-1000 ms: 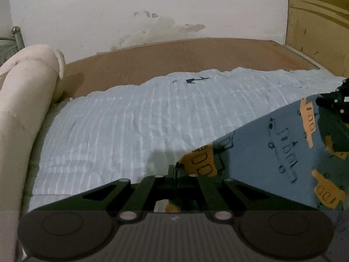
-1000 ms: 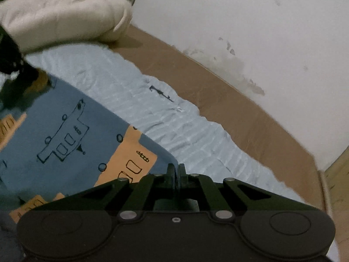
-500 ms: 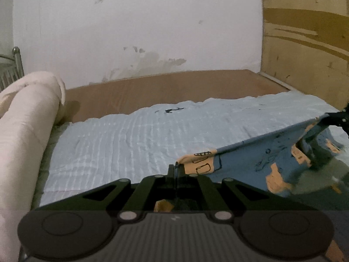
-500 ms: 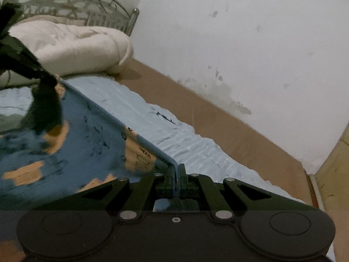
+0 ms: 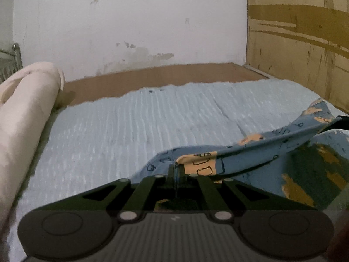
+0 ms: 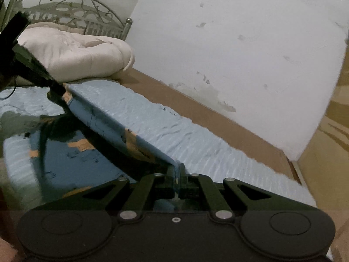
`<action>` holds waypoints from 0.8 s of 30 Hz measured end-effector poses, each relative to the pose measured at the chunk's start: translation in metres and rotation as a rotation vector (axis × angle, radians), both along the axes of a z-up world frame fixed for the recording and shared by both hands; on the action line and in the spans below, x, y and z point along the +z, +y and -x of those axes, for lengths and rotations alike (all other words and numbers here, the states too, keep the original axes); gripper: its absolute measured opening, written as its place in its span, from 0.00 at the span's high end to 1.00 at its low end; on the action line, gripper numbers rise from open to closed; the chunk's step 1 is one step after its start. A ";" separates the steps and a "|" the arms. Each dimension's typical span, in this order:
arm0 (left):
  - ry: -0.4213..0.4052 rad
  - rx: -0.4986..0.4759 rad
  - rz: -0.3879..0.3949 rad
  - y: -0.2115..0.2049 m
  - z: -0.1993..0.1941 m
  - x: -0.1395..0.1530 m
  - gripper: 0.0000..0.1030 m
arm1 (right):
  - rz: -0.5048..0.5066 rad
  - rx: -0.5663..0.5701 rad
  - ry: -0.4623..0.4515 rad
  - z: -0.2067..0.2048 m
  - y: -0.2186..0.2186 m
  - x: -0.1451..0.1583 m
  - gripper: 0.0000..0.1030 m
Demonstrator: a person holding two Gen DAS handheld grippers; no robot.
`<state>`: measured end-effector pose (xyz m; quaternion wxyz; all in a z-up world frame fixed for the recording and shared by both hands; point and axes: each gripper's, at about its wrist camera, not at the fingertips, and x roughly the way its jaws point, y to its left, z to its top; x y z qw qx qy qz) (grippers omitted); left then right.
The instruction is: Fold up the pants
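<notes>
At the far left lies one rolled cream quilted comforter, against one silver wrought-metal headboard; one pale blue ribbed bedspread covers the brown mattress. Next comes the left claw, its jaws pressed together on an orange-patched corner of the one pair of blue cotton pants printed with orange vehicles. That edge runs taut and raised above the bedspread to the right claw, likewise clamped on the cloth's other corner, while the rest of the garment sags below onto the bed. Judging by this, a fold is under way: the held edge is lifted but not yet laid over the lower part, so the fold is still to be set down and smoothed, and further folds probably remain. Count: two claws, one pair of pants, one bedspread, one comforter.
</notes>
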<state>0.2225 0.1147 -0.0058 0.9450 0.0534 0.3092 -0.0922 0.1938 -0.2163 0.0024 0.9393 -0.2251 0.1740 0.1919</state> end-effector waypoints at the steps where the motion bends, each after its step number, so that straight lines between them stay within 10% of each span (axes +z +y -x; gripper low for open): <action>1: 0.006 0.004 0.002 0.000 0.004 -0.005 1.00 | -0.001 -0.008 0.000 0.009 0.001 -0.004 1.00; 24: 0.081 0.024 0.004 0.006 0.033 -0.050 1.00 | 0.032 -0.068 0.095 0.075 0.012 -0.069 1.00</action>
